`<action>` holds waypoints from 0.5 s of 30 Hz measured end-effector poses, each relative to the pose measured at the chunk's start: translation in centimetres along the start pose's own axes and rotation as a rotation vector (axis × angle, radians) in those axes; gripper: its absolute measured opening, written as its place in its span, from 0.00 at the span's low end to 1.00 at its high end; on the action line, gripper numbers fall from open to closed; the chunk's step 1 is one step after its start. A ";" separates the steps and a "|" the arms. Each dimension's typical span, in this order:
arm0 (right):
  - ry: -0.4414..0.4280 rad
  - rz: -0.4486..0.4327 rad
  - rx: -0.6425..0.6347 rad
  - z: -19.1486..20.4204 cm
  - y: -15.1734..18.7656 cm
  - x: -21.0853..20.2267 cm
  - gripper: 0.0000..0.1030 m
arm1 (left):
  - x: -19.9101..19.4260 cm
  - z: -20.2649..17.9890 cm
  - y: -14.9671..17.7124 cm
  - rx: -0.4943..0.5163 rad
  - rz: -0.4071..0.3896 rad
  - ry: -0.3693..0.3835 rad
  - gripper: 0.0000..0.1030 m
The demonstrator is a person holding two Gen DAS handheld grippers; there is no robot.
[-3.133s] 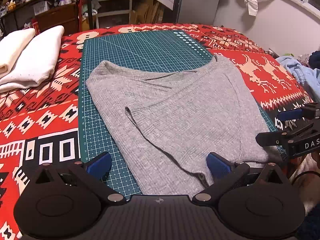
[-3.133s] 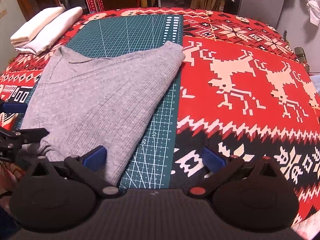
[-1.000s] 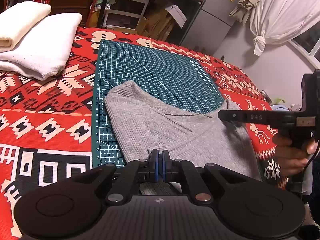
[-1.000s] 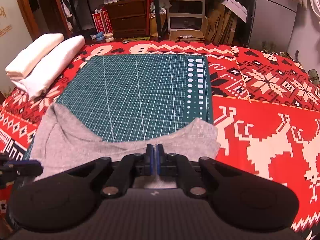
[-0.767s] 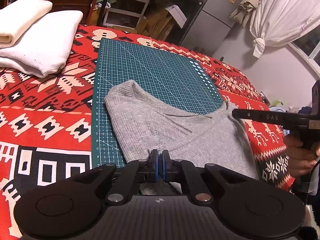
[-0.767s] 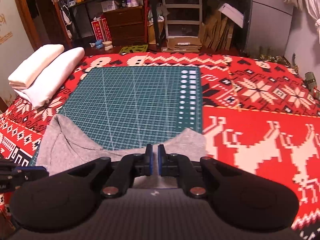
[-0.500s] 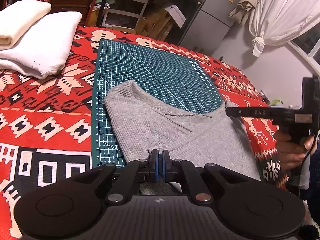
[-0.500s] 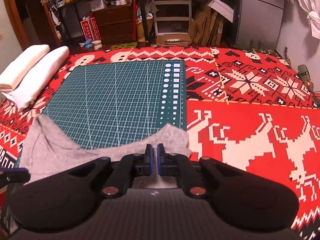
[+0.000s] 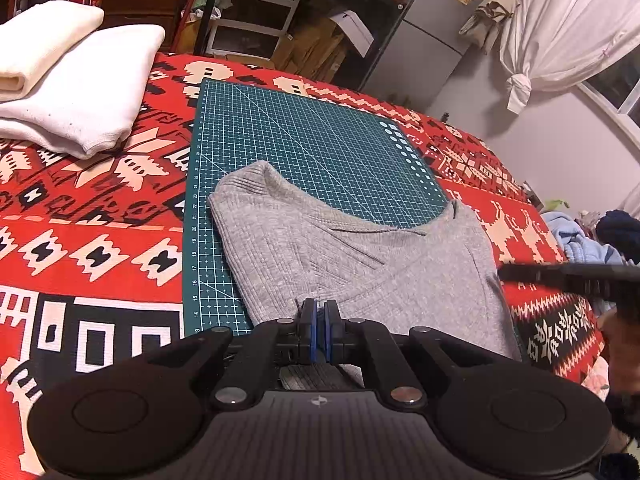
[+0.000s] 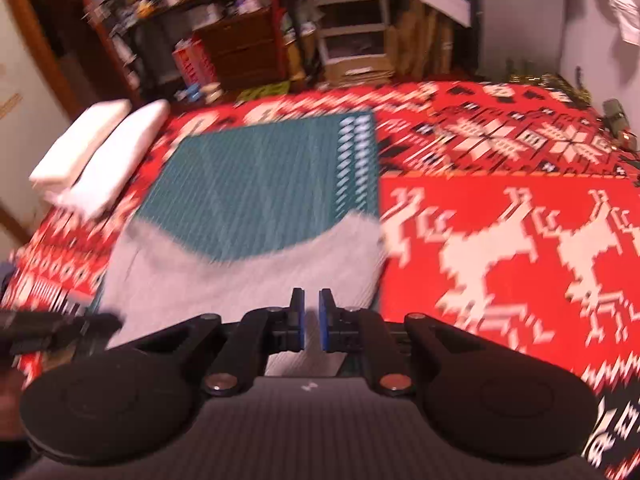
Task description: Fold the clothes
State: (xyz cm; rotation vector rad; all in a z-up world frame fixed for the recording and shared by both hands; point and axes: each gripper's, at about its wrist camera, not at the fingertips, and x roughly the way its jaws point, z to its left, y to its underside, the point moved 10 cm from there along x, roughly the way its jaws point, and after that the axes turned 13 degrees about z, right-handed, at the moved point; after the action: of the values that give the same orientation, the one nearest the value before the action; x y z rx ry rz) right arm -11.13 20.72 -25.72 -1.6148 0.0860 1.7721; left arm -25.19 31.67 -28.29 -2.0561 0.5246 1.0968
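A red patterned blanket (image 9: 92, 240) with white and black figures covers the whole work surface. On it lies a green cutting mat (image 9: 320, 152), its grid lines running away from the cameras. The grey knitted garment (image 9: 360, 264) lies across the near part of the mat, folded over on itself, its right edge reaching past the mat onto the blanket; its far edge dips in a curve between two raised corners. At the far left of the blanket sit two folded white cloths (image 9: 68, 84), side by side and well apart from the garment. The left gripper (image 9: 319, 332) stands at the garment's near edge with its blue pads pressed almost together, a fold of the grey knit pinched between them. The right gripper (image 10: 311, 322), in a blurred view, is above the garment's near right part; its jaws are opening, a narrow gap shows between the pads, and no cloth is in that gap.
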 end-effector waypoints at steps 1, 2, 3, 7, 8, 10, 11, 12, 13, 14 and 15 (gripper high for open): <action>0.002 0.008 -0.021 0.7 0.7 0.1 0.08 | 0.0 0.0 0.0 0.001 -0.001 -0.003 0.06; 0.006 0.017 -0.040 1.3 1.4 0.2 0.08 | 0.0 0.0 0.0 0.002 -0.002 -0.005 0.06; 0.015 0.028 -0.050 1.6 2.0 0.6 0.08 | 0.0 -0.1 0.0 0.003 -0.003 -0.008 0.06; 0.042 0.043 -0.049 1.6 3.5 1.3 0.08 | 0.0 -0.1 0.0 0.010 -0.004 -0.019 0.06; 0.041 0.046 -0.043 1.6 3.5 1.1 0.10 | 0.0 -0.1 0.0 0.007 -0.005 -0.021 0.06; 0.007 0.046 -0.025 1.9 3.4 0.3 0.10 | 0.0 -0.1 0.0 0.002 -0.005 -0.025 0.06; -0.019 0.035 -0.027 2.4 3.5 -0.2 0.10 | 0.0 -0.2 0.0 0.001 -0.004 -0.028 0.06; -0.036 0.027 -0.031 2.8 3.5 -0.5 0.10 | 0.1 -0.2 0.0 0.000 -0.002 -0.031 0.06; -0.032 0.027 -0.041 3.1 3.6 -0.5 0.10 | 0.1 -0.2 -0.1 0.000 -0.001 -0.033 0.06; -0.026 0.030 -0.050 3.4 3.8 -0.3 0.10 | 0.1 -0.2 0.0 0.001 -0.001 -0.035 0.06; -0.019 0.044 -0.053 3.6 4.1 0.2 0.10 | 0.1 -0.2 0.0 0.001 -0.002 -0.035 0.06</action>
State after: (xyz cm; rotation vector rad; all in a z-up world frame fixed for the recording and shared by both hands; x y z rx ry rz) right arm -16.35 19.57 -26.79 -1.6443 0.0664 1.8371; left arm -25.02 31.51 -28.26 -2.0321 0.5056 1.1294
